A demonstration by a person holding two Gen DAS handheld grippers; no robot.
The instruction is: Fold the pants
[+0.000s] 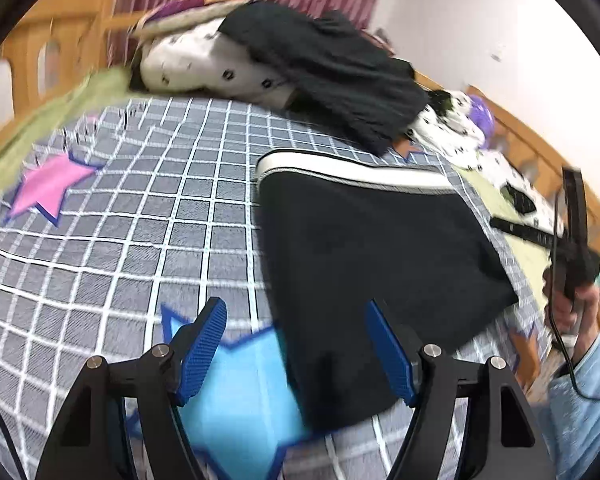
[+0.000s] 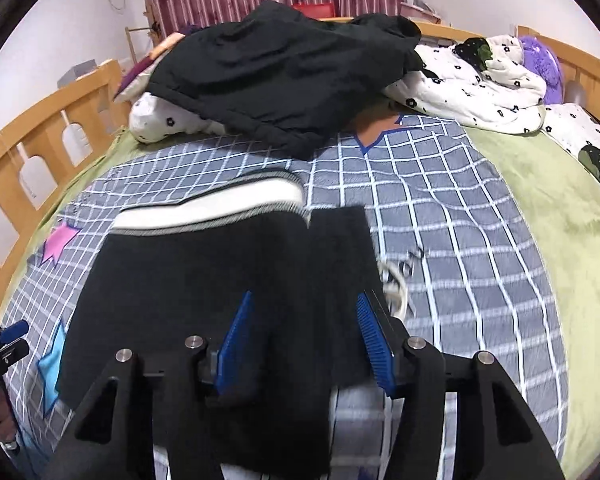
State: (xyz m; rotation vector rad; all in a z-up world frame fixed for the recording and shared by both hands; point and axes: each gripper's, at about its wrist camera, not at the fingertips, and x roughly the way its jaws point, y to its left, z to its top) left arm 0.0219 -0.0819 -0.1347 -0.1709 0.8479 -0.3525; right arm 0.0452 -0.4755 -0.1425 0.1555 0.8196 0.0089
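Folded black pants with white waistband (image 1: 364, 248) lay centre-right on grey checked blanket (image 1: 140, 232). Left gripper (image 1: 296, 344) spread wide, grasping nothing. Right gripper (image 2: 304, 336) likewise spread, hovering over pants, lower centre.

The black left gripper with blue ribbed pads (image 1: 296, 344) is held wide apart — likewise the matching right gripper (image 2: 304, 332), nothing clamped.
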